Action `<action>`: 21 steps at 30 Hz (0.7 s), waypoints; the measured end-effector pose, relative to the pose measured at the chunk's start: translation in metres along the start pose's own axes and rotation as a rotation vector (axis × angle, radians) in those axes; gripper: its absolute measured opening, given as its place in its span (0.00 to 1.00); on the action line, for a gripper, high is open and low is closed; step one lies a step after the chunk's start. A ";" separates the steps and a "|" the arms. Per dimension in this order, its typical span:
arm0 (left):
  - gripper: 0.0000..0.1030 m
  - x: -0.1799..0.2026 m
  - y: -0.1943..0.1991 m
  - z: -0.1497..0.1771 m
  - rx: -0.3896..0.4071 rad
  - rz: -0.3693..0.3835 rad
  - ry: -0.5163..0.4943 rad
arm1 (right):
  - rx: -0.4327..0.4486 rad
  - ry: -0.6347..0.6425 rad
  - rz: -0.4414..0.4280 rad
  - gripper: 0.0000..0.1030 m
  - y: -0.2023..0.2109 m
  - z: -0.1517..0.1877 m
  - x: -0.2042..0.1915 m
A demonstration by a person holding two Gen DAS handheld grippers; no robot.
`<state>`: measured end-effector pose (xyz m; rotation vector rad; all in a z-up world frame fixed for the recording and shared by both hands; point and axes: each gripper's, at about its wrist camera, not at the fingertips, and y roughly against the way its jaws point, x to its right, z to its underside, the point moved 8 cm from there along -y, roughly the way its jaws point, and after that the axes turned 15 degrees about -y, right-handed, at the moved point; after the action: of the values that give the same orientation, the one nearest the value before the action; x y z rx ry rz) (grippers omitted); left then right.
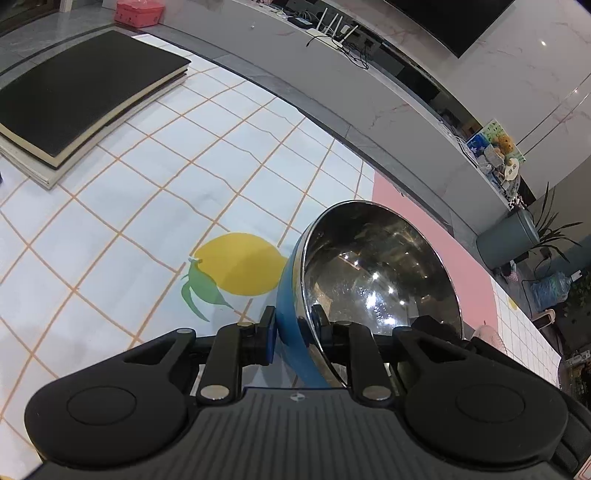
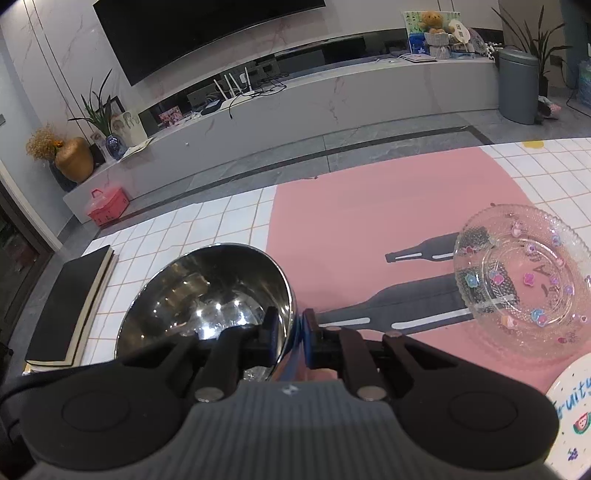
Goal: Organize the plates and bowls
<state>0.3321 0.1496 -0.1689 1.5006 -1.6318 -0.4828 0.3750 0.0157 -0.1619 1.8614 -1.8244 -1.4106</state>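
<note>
Two grippers, the left gripper (image 1: 293, 332) and right gripper (image 2: 290, 334), pinch opposite rims of the steel bowl (image 1: 376, 273), tilted on the mat left of the glass dish (image 2: 524, 280); it looks light, rigid and slippery, so rim pinches seem safest.

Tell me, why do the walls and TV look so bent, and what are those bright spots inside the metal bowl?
Left wrist view: the fisheye lens bows the TV bench into an arc, and the metal bowl mirrors ceiling lights as white glints. Right wrist view: the TV curves too, the same bowl shows similar glints, and the glass plate sparkles faintly; both views are sharp, not blurred.
</note>
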 end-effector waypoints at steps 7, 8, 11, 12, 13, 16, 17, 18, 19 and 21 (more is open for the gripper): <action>0.20 0.015 0.029 -0.005 0.037 -0.036 -0.063 | 0.022 0.000 -0.029 0.11 0.029 -0.003 -0.003; 0.20 0.019 0.035 -0.006 0.048 -0.041 -0.076 | 0.026 -0.005 -0.034 0.11 0.035 -0.004 -0.003; 0.20 0.031 0.054 -0.009 0.084 -0.058 -0.111 | 0.041 -0.032 -0.063 0.11 0.058 -0.007 -0.001; 0.20 0.035 0.061 -0.009 0.096 -0.062 -0.123 | 0.049 -0.033 -0.071 0.11 0.066 -0.009 0.000; 0.20 0.039 0.069 -0.010 0.109 -0.061 -0.134 | 0.059 -0.036 -0.080 0.11 0.075 -0.010 0.000; 0.20 0.053 0.090 -0.010 0.136 -0.052 -0.159 | 0.074 -0.065 -0.104 0.11 0.102 -0.015 0.004; 0.20 0.058 0.097 -0.009 0.145 -0.050 -0.169 | 0.072 -0.075 -0.113 0.12 0.111 -0.016 0.006; 0.20 0.062 0.105 -0.008 0.153 -0.047 -0.180 | 0.072 -0.086 -0.121 0.12 0.121 -0.017 0.007; 0.20 0.065 0.113 -0.005 0.162 -0.039 -0.190 | 0.075 -0.097 -0.126 0.12 0.131 -0.018 0.008; 0.20 0.072 0.127 0.003 0.166 -0.021 -0.193 | 0.091 -0.111 -0.128 0.12 0.153 -0.017 0.011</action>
<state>0.2565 0.1073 -0.0517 1.6359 -1.8451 -0.5276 0.2807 -0.0371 -0.0519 2.0155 -1.8796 -1.5258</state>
